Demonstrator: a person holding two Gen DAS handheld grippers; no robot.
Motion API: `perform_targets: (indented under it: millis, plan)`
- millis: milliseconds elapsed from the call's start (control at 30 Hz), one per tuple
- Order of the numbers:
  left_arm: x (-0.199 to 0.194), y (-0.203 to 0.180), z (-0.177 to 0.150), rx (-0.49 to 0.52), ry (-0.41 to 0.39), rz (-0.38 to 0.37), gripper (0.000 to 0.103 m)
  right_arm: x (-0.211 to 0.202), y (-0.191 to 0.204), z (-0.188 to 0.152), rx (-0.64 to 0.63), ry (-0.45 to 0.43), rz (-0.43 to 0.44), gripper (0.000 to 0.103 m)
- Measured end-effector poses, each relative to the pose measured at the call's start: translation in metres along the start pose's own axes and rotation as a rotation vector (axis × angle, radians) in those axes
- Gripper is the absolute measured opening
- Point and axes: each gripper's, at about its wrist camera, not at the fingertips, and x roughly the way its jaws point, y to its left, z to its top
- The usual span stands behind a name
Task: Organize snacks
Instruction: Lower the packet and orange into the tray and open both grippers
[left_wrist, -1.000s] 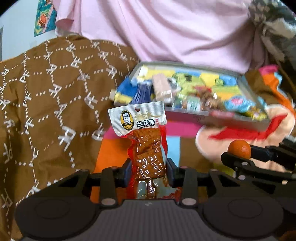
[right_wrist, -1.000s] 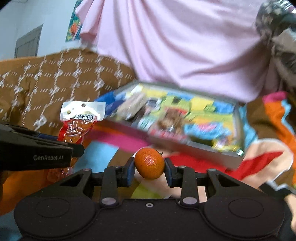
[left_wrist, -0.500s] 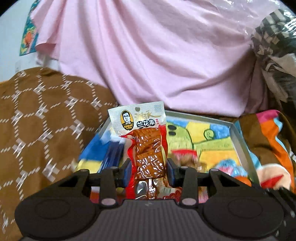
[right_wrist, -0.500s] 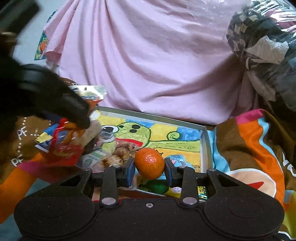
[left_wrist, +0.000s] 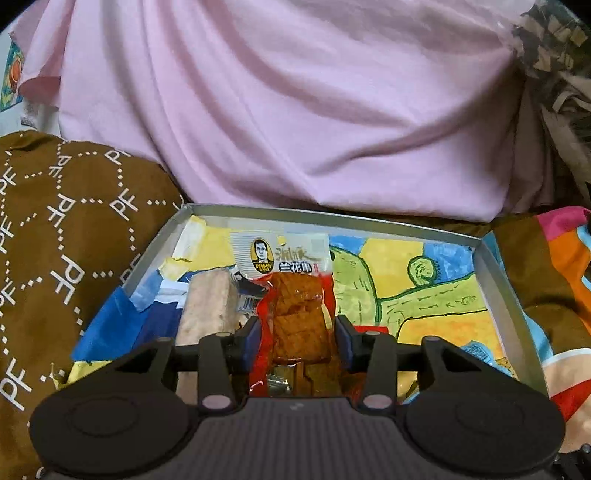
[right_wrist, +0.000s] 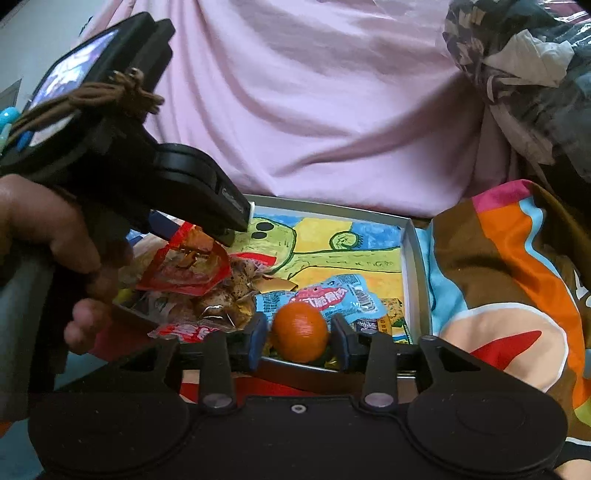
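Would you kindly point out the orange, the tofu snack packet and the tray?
orange (right_wrist: 300, 336): right wrist view, middle of its peel.
tofu snack packet (left_wrist: 299, 317): left wrist view, brown tofu window.
tray (left_wrist: 496, 273): left wrist view, right wall.

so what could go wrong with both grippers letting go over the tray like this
The right gripper is opening around the tangerine near the tray's front rim; being round, it could roll or drop outside. The left gripper is opening on the tofu snack packet, which may slide onto the beige bar.
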Motion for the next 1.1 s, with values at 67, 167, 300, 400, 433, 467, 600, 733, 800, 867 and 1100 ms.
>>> perform_targets:
  millis: [67,167,300,400,433,467,600,733,800,867,1100]
  plan:
    - [0.0,-0.001,0.0,0.0,0.002,0.003,0.057,-0.001,0.0,0.0,0.004,-0.003,-0.002,0.054]
    - [-0.001,-0.003,-0.002,0.013,0.005,0.01,0.07,-0.002,-0.001,0.001,0.013,-0.004,0.0,0.06]
    - [-0.003,-0.003,-0.005,0.004,0.017,0.026,0.075,-0.003,-0.001,0.002,0.016,-0.014,-0.001,0.073]
    - [-0.007,0.0,-0.003,-0.015,0.006,0.024,0.085,-0.004,0.0,0.001,0.018,-0.02,-0.004,0.079]
    - [-0.008,0.0,-0.003,-0.019,0.0,0.019,0.086,-0.004,0.0,0.002,0.018,-0.021,-0.005,0.082]
    - [-0.01,0.001,-0.002,-0.021,-0.005,0.016,0.087,-0.005,0.0,0.002,0.02,-0.022,-0.007,0.084]
    - [-0.018,0.0,-0.001,-0.019,-0.02,0.011,0.095,-0.011,-0.001,0.004,0.034,-0.035,-0.016,0.095]
    - [-0.034,0.005,-0.001,-0.033,-0.053,0.007,0.102,-0.019,-0.001,0.007,0.055,-0.04,-0.02,0.102]
    - [-0.045,0.01,-0.001,-0.043,-0.071,0.009,0.103,-0.025,-0.001,0.009,0.068,-0.047,-0.021,0.102]
    - [-0.055,0.016,-0.001,-0.047,-0.08,0.012,0.103,-0.031,-0.001,0.011,0.086,-0.049,-0.019,0.102]
    - [-0.101,0.041,-0.012,-0.073,-0.108,0.048,0.103,-0.059,-0.002,0.014,0.161,-0.067,-0.036,0.102]
